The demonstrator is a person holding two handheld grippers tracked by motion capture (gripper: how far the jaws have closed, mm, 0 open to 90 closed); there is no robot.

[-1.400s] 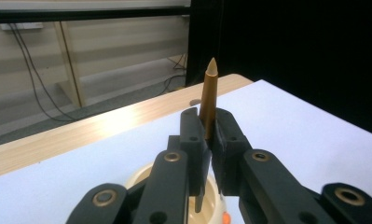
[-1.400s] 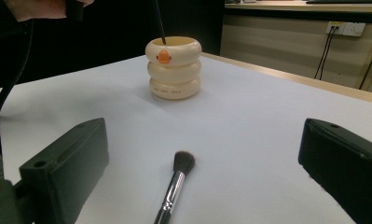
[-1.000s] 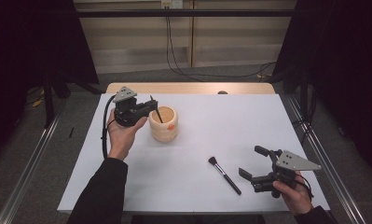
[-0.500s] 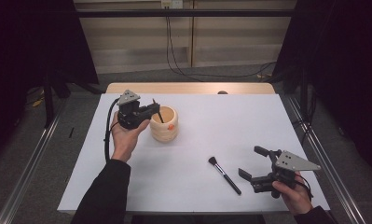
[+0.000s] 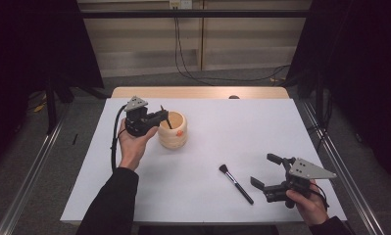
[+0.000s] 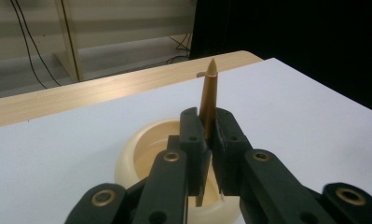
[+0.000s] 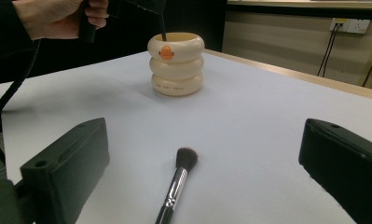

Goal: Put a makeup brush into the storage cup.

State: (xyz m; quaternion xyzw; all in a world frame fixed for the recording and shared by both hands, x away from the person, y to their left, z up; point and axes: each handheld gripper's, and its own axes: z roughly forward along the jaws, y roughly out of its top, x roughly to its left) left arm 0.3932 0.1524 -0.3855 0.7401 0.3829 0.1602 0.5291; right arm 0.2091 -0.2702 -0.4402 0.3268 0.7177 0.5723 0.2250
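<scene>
Two brushes are in play. One thin brush (image 6: 208, 100) is pinched tight in the left gripper (image 5: 159, 117), standing almost straight up, its low end inside the cream cup (image 5: 173, 131). So the cup sits right under it, and I think it only needs to go down. The other brush (image 5: 235, 182) lies flat on the white table (image 5: 261, 127), just in front of the right gripper (image 5: 265, 171), whose jaws stand wide apart, holding nothing. The right gripper view shows a small orange duck mark (image 7: 165, 52) on the cup.
</scene>
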